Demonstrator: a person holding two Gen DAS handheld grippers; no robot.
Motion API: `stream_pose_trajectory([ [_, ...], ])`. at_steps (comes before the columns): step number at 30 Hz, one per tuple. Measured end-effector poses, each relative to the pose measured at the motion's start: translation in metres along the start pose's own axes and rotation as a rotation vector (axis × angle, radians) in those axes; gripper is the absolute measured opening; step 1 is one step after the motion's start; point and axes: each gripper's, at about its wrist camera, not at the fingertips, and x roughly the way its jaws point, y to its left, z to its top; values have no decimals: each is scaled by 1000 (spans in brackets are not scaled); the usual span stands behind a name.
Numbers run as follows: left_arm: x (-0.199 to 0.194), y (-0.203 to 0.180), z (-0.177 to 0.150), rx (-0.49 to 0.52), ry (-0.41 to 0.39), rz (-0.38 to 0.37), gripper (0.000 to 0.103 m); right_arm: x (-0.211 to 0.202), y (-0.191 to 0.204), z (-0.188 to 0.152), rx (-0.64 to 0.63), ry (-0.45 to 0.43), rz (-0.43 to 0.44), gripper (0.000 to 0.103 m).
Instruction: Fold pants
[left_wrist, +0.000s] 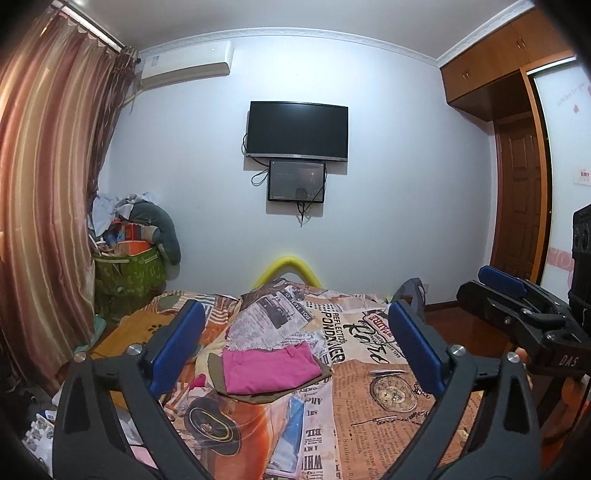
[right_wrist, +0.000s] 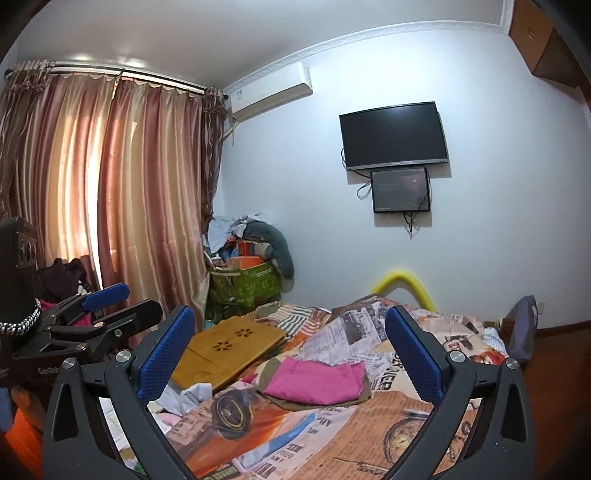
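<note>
The left hand-held gripper (left_wrist: 295, 343), black-framed with blue padded fingers, stands spread wide with nothing between its pads and nothing touching them; the right hand-held gripper (right_wrist: 290, 350) of the same build is likewise wide apart and empty. Both hang above the bed with the newspaper-print orange quilt (left_wrist: 369, 373), level with each other: in the left view the right one shows at 3 o'clock, and in the right view the left one shows at 9 o'clock. The folded bright pink pants (left_wrist: 271, 367) lie on the quilt ahead of both, framed between the fingers in each view, apart from them. They rest on an olive-brown folded garment (left_wrist: 266, 393) whose edges stick out at 6 and 9 o'clock; how much of it lies under the pink cloth is hidden. At 10 o'clock from the pants sits a slotted bamboo lap tray (right_wrist: 225, 349), partly cut off by a blue finger. The lower ends of both gripper frames run out of the picture, and the holding hands cannot be made out clearly.
</note>
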Motion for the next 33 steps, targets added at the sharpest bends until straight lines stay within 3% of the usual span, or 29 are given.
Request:
stream_pose_trajectory([
  [33,10,-4,-5,2,28,1,102,-5,-2,-4,3,27,-18,102],
])
